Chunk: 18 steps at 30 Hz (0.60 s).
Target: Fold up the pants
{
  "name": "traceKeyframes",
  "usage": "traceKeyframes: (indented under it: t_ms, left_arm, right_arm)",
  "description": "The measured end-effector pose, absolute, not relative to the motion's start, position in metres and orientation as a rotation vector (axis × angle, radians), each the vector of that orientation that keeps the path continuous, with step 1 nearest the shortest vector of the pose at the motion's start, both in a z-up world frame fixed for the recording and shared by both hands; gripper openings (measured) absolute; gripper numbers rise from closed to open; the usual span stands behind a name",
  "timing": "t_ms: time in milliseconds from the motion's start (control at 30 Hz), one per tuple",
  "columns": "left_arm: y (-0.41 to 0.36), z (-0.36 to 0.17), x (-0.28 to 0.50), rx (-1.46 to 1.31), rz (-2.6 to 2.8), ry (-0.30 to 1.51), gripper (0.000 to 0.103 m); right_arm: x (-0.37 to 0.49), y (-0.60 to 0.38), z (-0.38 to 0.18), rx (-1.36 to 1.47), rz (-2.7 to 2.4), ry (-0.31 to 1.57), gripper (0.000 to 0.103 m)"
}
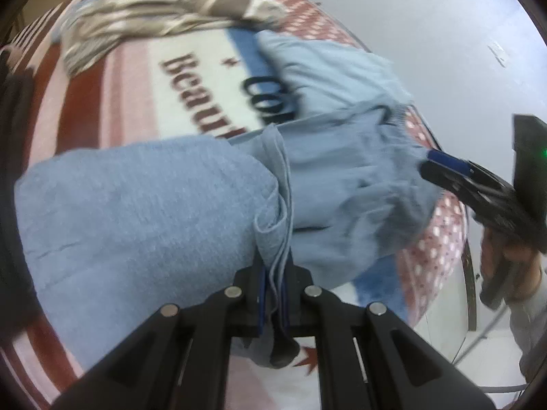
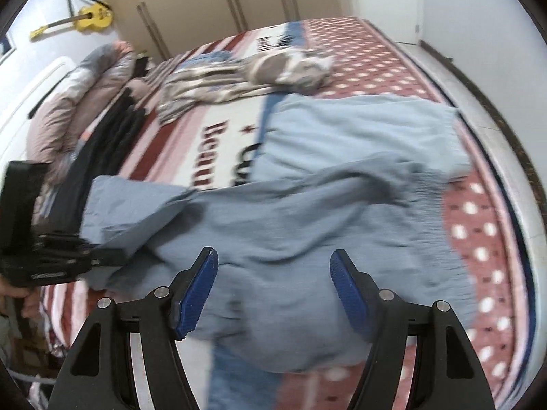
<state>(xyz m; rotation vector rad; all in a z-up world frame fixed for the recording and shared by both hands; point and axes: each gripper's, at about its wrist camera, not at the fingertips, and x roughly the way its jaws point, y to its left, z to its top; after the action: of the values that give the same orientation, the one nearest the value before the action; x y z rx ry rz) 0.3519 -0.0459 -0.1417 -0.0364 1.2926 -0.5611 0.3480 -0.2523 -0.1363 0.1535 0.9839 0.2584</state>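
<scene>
Light blue pants [image 1: 143,198] lie spread on a bed with a flag-pattern cover [image 1: 112,78]. My left gripper [image 1: 273,294] is shut on a bunched fold of the pants fabric at the near edge. In the right wrist view the pants [image 2: 307,205] lie across the bed, and my right gripper [image 2: 273,273] is open just above the cloth, holding nothing. The right gripper also shows in the left wrist view [image 1: 441,167] at the waistband side. The left gripper shows at the left of the right wrist view [image 2: 102,256], holding a pants leg end.
A brown-and-white patterned garment [image 2: 266,68] lies crumpled farther up the bed. Dark clothes [image 2: 112,136] and a pink pillow [image 2: 78,92] sit at the bed's left side. A yellow guitar [image 2: 85,20] hangs on the wall. The bed edge and floor [image 2: 478,95] run along the right.
</scene>
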Motion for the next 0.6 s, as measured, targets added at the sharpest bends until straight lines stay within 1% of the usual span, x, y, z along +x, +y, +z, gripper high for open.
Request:
traceKeyframes:
  t_ms: [167, 200, 233, 300, 333, 367, 467, 500, 533, 567, 600]
  left_arm:
    - [-0.072, -0.154, 0.359, -0.013, -0.585, 1.318, 0.005]
    - [-0.076, -0.154, 0.36, -0.03, -0.6, 1.315, 0.005]
    - [-0.08, -0.153, 0.36, -0.048, -0.618, 1.312, 0.005]
    - [-0.093, -0.155, 0.361, -0.063, -0.652, 1.329, 0.006]
    - [-0.098, -0.158, 0.361, -0.051, -0.654, 1.343, 0.011]
    - [-0.105, -0.165, 0.361, -0.031, -0.657, 1.365, 0.013]
    - [-0.115, -0.182, 0.361, 0.002, -0.646, 1.432, 0.027]
    - [-0.116, -0.183, 0.361, -0.003, -0.646, 1.441, 0.037]
    - [-0.117, -0.182, 0.361, -0.007, -0.644, 1.441, 0.05]
    - [-0.117, -0.179, 0.36, -0.007, -0.64, 1.435, 0.056]
    - [-0.117, -0.176, 0.359, -0.002, -0.634, 1.426, 0.064]
  right_arm:
    - [0.349, -0.297, -0.135, 0.165, 0.136, 0.984, 0.064]
    - [0.348, -0.303, -0.135, 0.162, 0.12, 0.984, 0.066]
    - [0.348, -0.309, -0.136, 0.164, 0.1, 0.986, 0.072]
    - [0.345, -0.326, -0.14, 0.21, 0.067, 0.997, 0.078]
    - [0.342, -0.332, -0.143, 0.24, 0.054, 1.006, 0.081]
    - [0.338, -0.34, -0.149, 0.272, 0.036, 1.025, 0.081]
    - [0.325, -0.358, -0.164, 0.342, -0.021, 1.069, 0.083]
    - [0.32, -0.363, -0.17, 0.371, -0.04, 1.079, 0.083]
    - [0.315, -0.37, -0.176, 0.41, -0.06, 1.087, 0.083]
    - [0.309, -0.376, -0.182, 0.455, -0.074, 1.09, 0.083]
    - [0.304, -0.38, -0.186, 0.494, -0.083, 1.093, 0.083]
